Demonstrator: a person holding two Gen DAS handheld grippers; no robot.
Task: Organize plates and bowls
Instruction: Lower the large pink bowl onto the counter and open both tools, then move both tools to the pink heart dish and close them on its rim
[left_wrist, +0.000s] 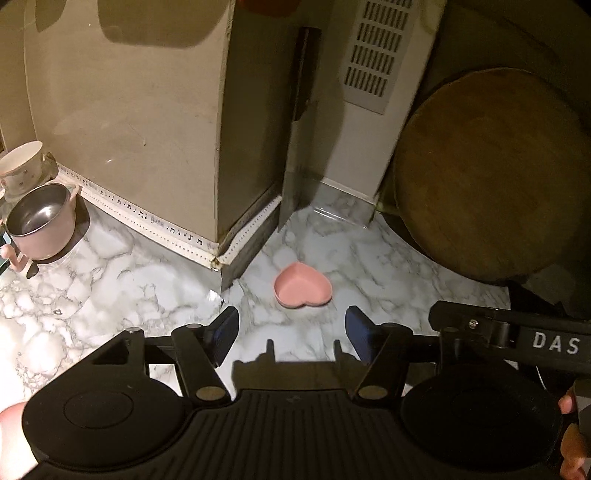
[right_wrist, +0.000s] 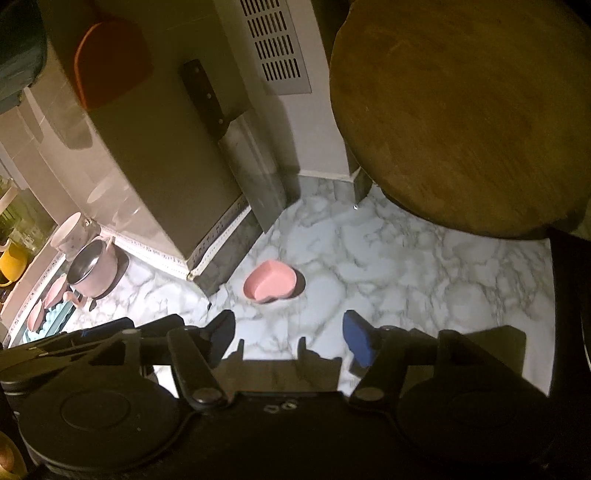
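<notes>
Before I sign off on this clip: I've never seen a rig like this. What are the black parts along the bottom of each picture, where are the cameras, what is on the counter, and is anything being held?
There is no robot here. A person holds a hand-operated two-finger gripper in each hand, and each carries a wide-angle camera looking forward along its fingers. One picture comes from the left gripper, the other from the right gripper; the black shapes at the bottom are the tools themselves.

Both look down at a marble-patterned counter. On it lies a pink heart-shaped dish, alone and ahead of both grippers. At the far left stand a pink pot with a metal inside and a white cup behind it. A cleaver and a round wooden board stand at the back.

Both sets of jaws stand apart with nothing between them, so nothing is held.
</notes>
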